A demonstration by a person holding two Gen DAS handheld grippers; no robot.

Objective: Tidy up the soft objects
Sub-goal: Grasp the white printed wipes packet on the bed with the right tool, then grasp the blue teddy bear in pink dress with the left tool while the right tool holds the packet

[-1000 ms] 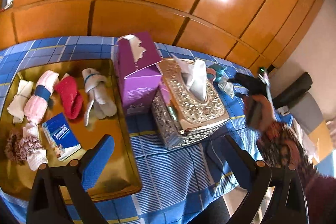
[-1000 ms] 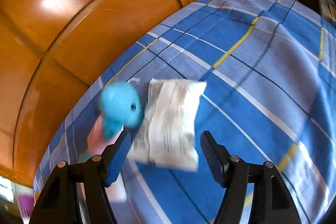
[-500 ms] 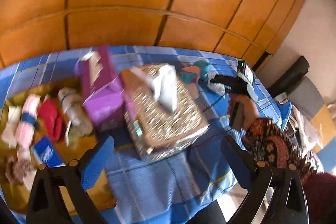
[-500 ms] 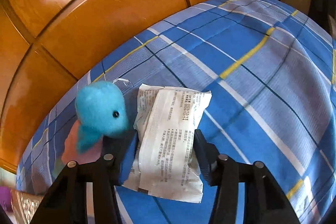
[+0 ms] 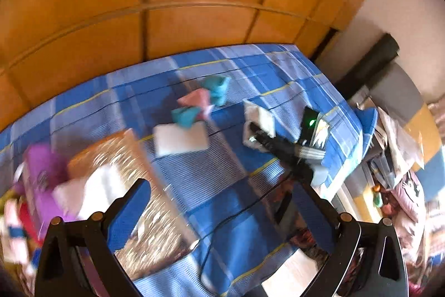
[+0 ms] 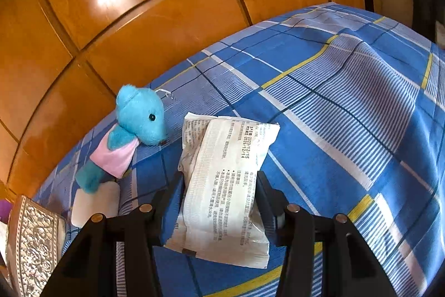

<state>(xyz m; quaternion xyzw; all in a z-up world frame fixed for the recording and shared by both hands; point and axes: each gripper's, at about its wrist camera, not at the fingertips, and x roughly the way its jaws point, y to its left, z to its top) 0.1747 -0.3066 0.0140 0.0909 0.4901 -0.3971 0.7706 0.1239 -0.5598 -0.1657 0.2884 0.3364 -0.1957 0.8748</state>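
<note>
My right gripper [image 6: 218, 196] is shut on a white printed soft pack [image 6: 226, 180], both pads against its sides, and holds it at the blue checked cloth [image 6: 347, 107]. The pack also shows in the left wrist view [image 5: 258, 124], with the right gripper [image 5: 257, 131] on it. A blue plush bear in a pink shirt [image 6: 130, 135] lies just left of the pack; it is blurred in the left wrist view [image 5: 204, 100]. A flat white pad [image 6: 94, 203] lies by the bear's feet. My left gripper [image 5: 222, 202] is open and empty above the table.
An ornate silver tissue box [image 5: 133, 183] and a purple tissue box [image 5: 41, 171] stand at the left. Wood panelling [image 6: 167, 4] runs behind the table. The table's right edge [image 5: 361, 135] drops to a cluttered floor.
My right gripper has closed onto the white pack. My left gripper has swung right, away from the gold tray, which has slid out of view.
</note>
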